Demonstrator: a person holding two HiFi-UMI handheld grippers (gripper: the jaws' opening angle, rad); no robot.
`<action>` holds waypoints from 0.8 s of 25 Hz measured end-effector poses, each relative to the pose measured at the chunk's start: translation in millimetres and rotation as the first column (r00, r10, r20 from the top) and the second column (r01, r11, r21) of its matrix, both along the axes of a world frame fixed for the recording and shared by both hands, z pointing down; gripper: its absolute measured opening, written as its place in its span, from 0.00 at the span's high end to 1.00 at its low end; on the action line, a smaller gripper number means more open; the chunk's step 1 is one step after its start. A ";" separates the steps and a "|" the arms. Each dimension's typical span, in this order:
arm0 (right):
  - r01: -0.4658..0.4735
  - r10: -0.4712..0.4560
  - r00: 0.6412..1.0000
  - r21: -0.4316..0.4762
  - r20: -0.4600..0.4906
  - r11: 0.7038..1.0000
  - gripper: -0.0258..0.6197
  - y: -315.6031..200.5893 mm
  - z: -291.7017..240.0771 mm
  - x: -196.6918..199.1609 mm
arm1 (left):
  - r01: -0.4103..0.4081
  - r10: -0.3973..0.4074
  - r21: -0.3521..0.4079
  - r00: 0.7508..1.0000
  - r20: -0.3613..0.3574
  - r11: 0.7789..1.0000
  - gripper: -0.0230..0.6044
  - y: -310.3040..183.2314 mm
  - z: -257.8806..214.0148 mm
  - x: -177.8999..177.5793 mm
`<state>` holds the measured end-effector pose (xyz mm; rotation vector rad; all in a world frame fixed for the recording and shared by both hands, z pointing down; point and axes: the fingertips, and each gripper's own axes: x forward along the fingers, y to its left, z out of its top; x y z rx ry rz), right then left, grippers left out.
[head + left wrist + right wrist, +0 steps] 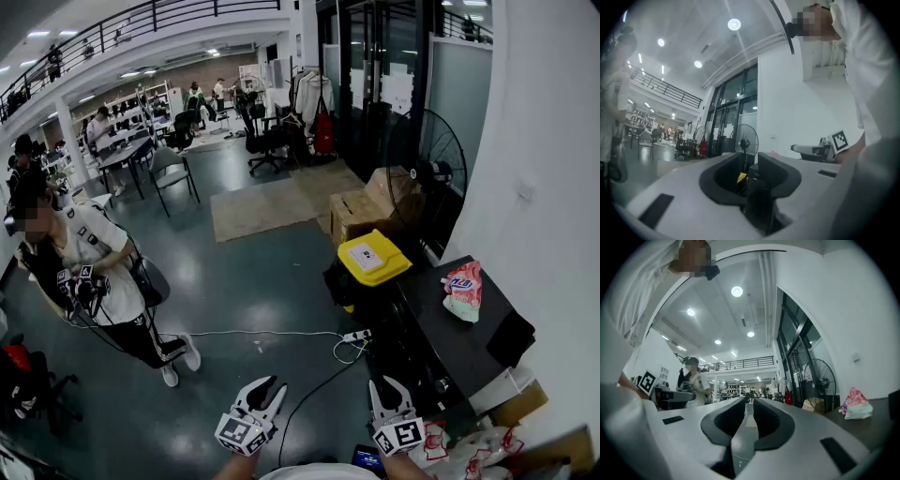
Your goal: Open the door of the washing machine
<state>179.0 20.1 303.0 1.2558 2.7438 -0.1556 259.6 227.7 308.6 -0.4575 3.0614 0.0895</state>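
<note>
Grippers two: left gripper (270,386), right gripper (386,384), jaws apart, empty. One fan (433,173), one detergent pouch (463,289) right on black counter (427,305); its front too dark.

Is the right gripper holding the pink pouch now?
No, the pink pouch lies on the black top, apart from the right gripper, whose jaws stand apart with nothing between them.

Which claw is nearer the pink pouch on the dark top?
Right. In the head view the right claw hangs below and left of the pink pouch; the left claw is farther left, beyond the right one.
</note>
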 end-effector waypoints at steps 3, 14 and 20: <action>0.014 -0.014 1.000 0.013 -0.005 1.000 0.85 0.7 3.2 6.3 | 0.000 0.000 0.007 1.000 0.001 1.000 0.78 -3.8 0.6 5.5; 0.000 0.000 1.000 0.009 -0.006 1.000 0.84 -24.2 4.8 13.3 | -0.075 0.074 0.046 0.997 0.010 0.996 0.78 -32.8 2.3 0.6; -0.045 0.044 0.999 -0.008 -0.015 0.999 0.84 -44.8 5.9 11.2 | -0.117 0.118 0.066 0.993 -0.010 0.991 0.78 -49.7 10.0 -12.6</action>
